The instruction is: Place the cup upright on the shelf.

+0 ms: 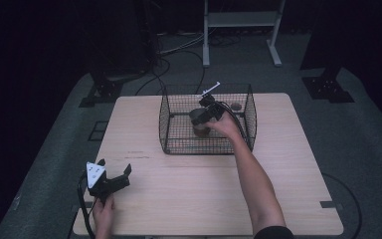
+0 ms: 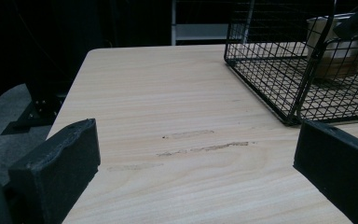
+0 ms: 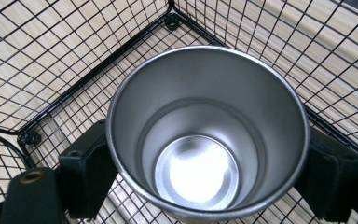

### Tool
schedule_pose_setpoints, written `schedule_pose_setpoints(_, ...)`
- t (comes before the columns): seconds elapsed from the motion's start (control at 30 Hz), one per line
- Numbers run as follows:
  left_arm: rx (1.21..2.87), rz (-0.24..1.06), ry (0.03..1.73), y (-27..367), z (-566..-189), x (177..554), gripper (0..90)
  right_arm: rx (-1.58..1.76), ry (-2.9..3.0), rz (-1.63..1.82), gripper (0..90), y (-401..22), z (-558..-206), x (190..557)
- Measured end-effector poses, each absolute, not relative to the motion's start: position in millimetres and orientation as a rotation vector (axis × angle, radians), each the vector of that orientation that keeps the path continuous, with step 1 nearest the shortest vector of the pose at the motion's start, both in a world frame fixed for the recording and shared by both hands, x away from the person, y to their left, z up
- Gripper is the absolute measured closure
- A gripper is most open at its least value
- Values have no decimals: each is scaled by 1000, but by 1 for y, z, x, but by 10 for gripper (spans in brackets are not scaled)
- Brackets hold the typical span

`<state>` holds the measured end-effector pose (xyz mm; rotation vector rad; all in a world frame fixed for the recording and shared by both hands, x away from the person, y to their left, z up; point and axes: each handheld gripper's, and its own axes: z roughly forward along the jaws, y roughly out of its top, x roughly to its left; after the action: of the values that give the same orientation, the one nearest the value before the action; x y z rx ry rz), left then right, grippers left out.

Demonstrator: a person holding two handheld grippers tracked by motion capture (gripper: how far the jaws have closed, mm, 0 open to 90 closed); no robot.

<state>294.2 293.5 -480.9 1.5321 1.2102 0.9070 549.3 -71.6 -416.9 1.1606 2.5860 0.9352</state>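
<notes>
A black wire basket [image 1: 165,124] stands on the far middle of the wooden table [image 1: 189,199]. Inside it a steel cup [image 1: 197,119] stands upright on the basket floor [image 3: 74,70]. My right gripper [image 1: 206,110] reaches down into the basket. In the right gripper view its jaws flank the empty cup [image 3: 205,140] low on both sides, loosely rather than clamped. My left gripper [image 1: 113,178] rests near the table's front left corner, open, with bare wood between its jaws. From the left gripper view the basket [image 2: 270,84] and the cup [image 2: 335,46] show at the upper right.
A small brown object [image 1: 235,105] lies in the basket's far right corner. The basket's wire walls close in around the right hand. Scuff marks [image 2: 200,148] streak the tabletop ahead of the left gripper. A white frame [image 1: 238,30] and cables lie on the floor beyond the table.
</notes>
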Motion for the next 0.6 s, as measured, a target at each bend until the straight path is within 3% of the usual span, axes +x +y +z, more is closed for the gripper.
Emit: schedule_pose_setpoints(0.6, 1531, 908, 1210, 294, -481, 294, 0, 1143, 2602, 918, 124, -69, -415, 547)
